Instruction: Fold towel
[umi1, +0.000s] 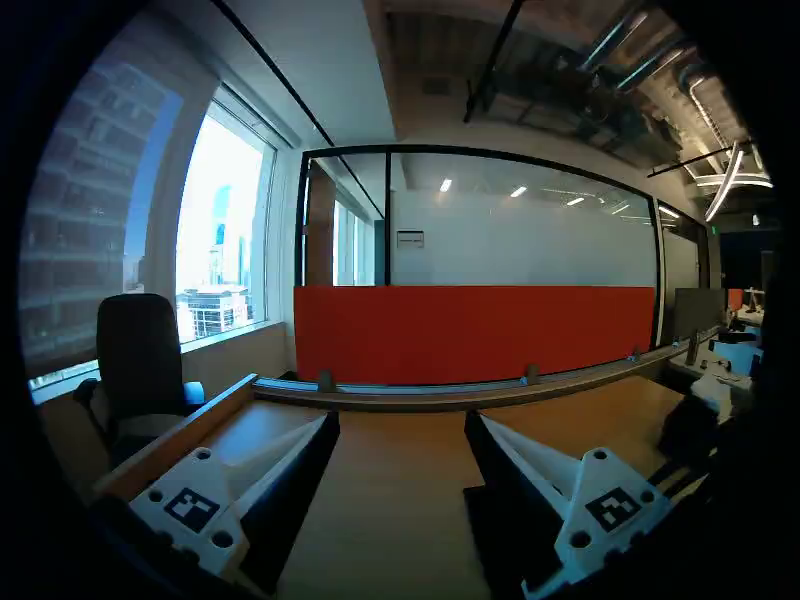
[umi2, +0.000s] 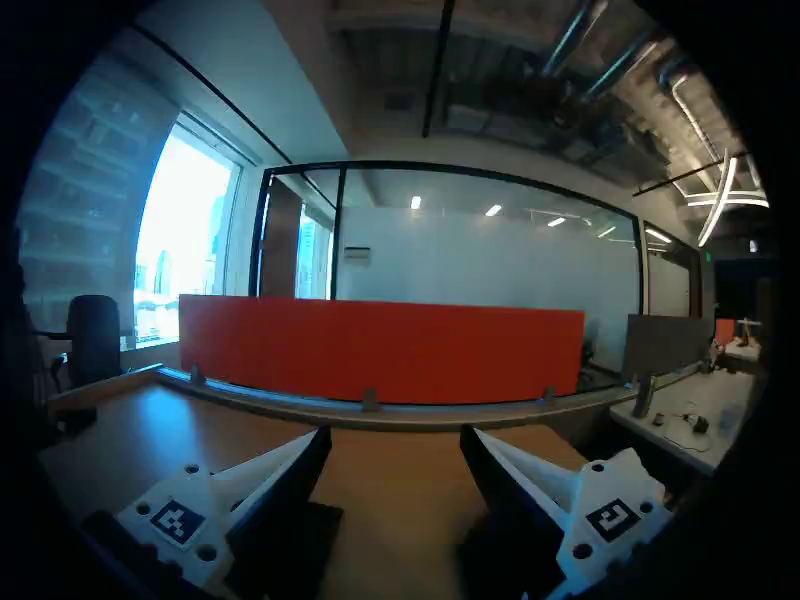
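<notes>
your left hand-held gripper (umi1: 400, 417) hangs over the wooden surface (umi1: 400, 530) with its fingers spread wide and nothing between them. your right hand-held gripper (umi2: 395, 432) is the same, wide open and empty above the wood. both point level, toward the orange partition (umi1: 470, 335) at the far edge, not down at the work. where the towel lies i cannot tell from these two views, so by my reading the fold has not begun. that is the main risk: if you reach down while the cameras look at the partition, you are likely to close on bare wood, jab a fingertip into the surface, or pinch a single layer off-corner and drag the cloth askew. tilt both down first. an uneven grip between the two would also skew the fold.
</notes>
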